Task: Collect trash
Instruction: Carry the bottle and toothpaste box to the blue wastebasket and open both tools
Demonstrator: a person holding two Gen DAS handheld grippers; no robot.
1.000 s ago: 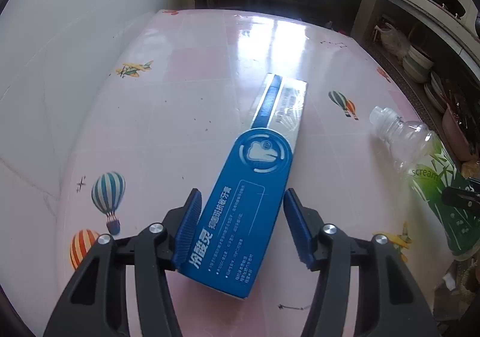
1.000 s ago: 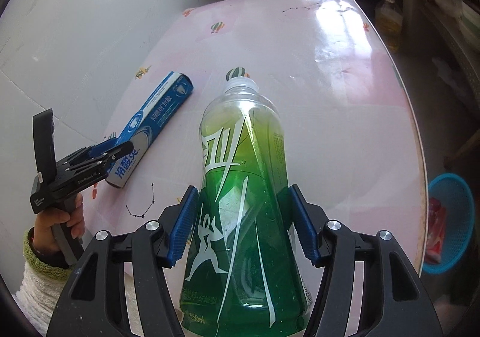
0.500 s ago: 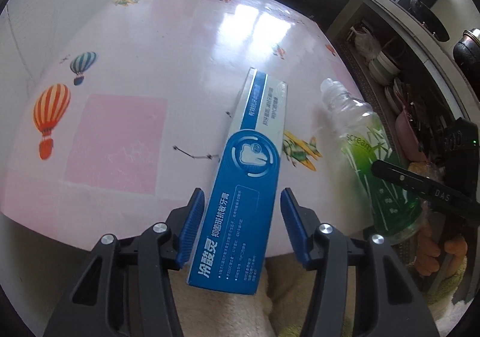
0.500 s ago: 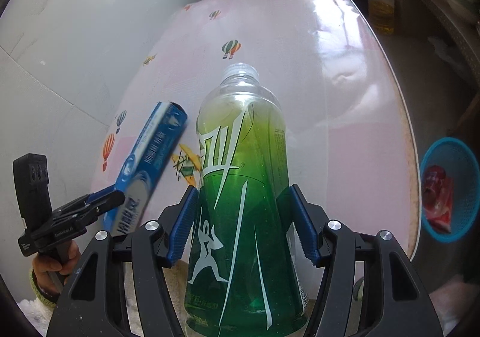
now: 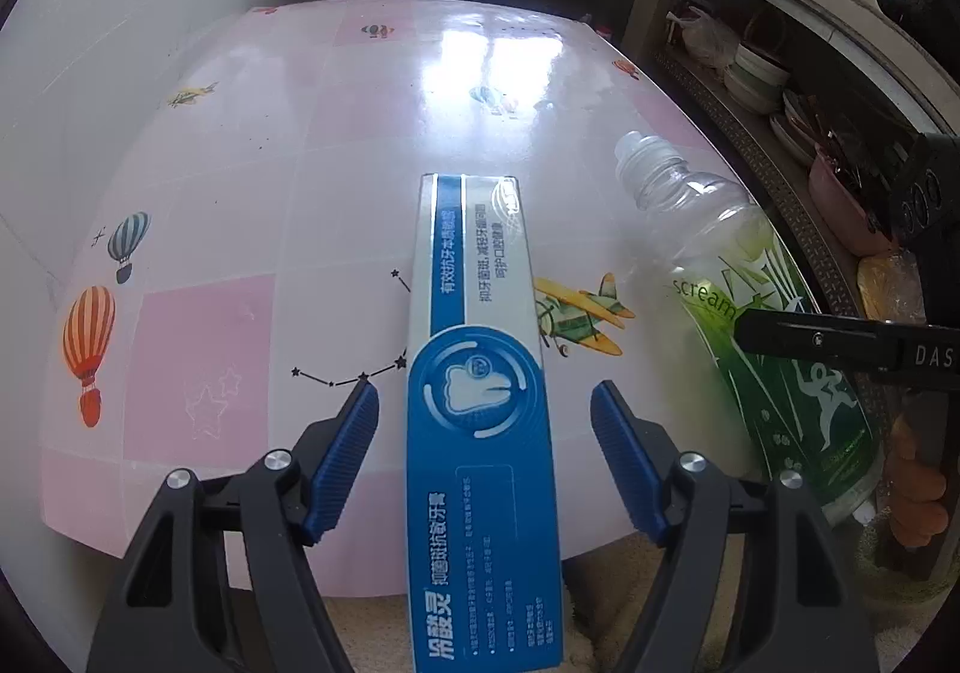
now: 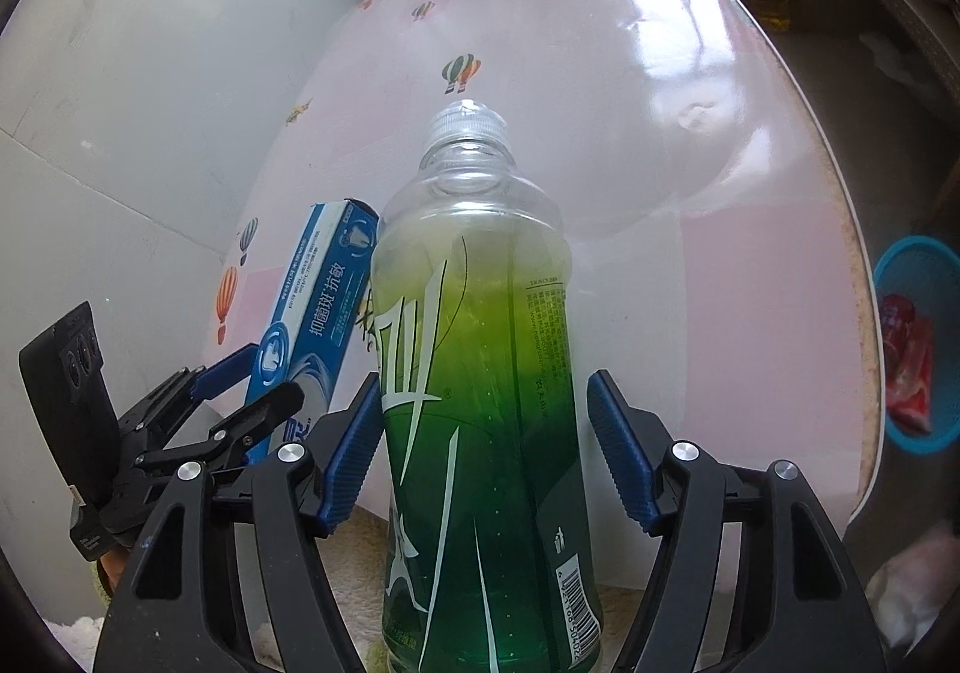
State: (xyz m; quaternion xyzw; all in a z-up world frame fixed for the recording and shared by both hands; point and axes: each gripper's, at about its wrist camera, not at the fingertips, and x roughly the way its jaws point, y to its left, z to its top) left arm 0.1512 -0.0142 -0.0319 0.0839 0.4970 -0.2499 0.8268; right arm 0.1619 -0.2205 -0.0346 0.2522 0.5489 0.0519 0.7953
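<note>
In the left wrist view, a pink table printed with balloons and small planes is seen from above its near edge. A striped balloon print is found at the far left. The left gripper is held over the table's near edge, and its jaws are opening: a clear gap is seen between each blue pad and the toothpaste box that lies between them, so the box is not pressed by either pad. The box is pointed away from the camera, its far end over the table and its near end past the table edge. To its right a plane print is seen, and then a green drink bottle with a clear neck, crossed by a black finger of the other gripper. Shelves with stacked bowls are seen at the far right.

In the right wrist view, the left gripper is seen at the lower left with the box between its fingers. The right gripper is centred next, and its jaws are opening: the bottle stands between the pads, with a gap at the right pad, while contact at the left pad cannot be judged. At the far right, on the floor beyond the table edge, a blue basket with red waste inside is seen.
</note>
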